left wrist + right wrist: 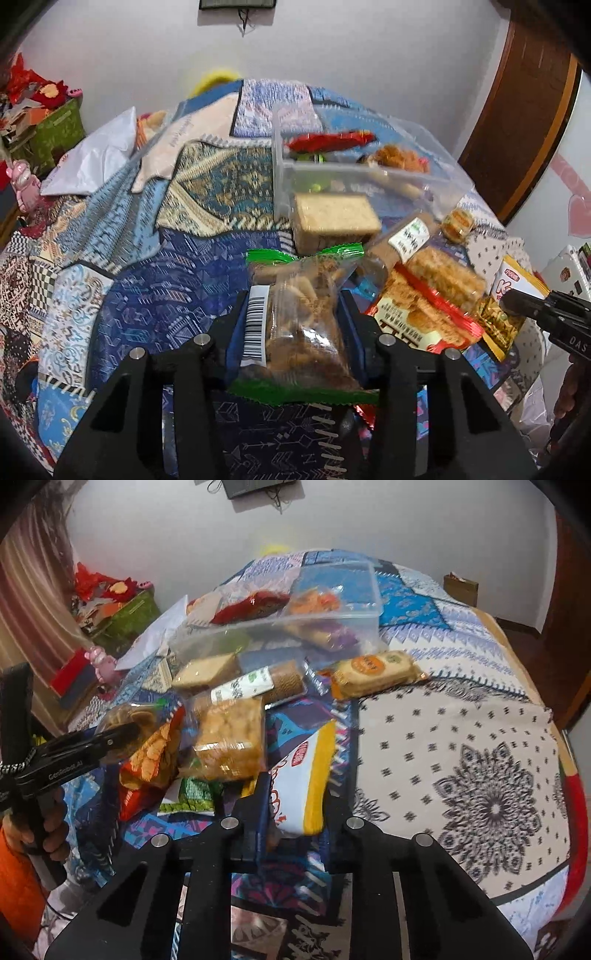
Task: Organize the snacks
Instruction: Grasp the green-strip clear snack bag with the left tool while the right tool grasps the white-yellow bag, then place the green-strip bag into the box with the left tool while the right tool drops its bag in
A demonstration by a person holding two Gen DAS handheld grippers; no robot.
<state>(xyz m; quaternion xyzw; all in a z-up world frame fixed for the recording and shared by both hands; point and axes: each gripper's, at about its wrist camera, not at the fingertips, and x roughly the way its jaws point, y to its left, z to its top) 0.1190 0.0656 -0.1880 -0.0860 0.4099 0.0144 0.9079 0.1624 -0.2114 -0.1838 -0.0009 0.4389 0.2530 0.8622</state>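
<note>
In the left wrist view my left gripper [297,310] is shut on a clear snack packet with green ends [303,325], its blue pads pressing both sides. Beyond it stands a clear plastic box [332,177] that holds a red packet [328,140] and other snacks. In the right wrist view my right gripper [295,805] is shut on a white and yellow packet [306,775]. To its left is a loose pile: a pack of puffed bars [229,738], a square cracker pack [207,672] and an orange biscuit pack [373,672]. The left gripper [125,733] shows at the left edge, held by a hand [51,834].
Everything lies on a patchwork cloth [461,757] over a bed. A green box [59,129] with red items and a pink toy [26,184] stand at the left, a wooden door [517,110] at the right. The white wall [332,48] is behind.
</note>
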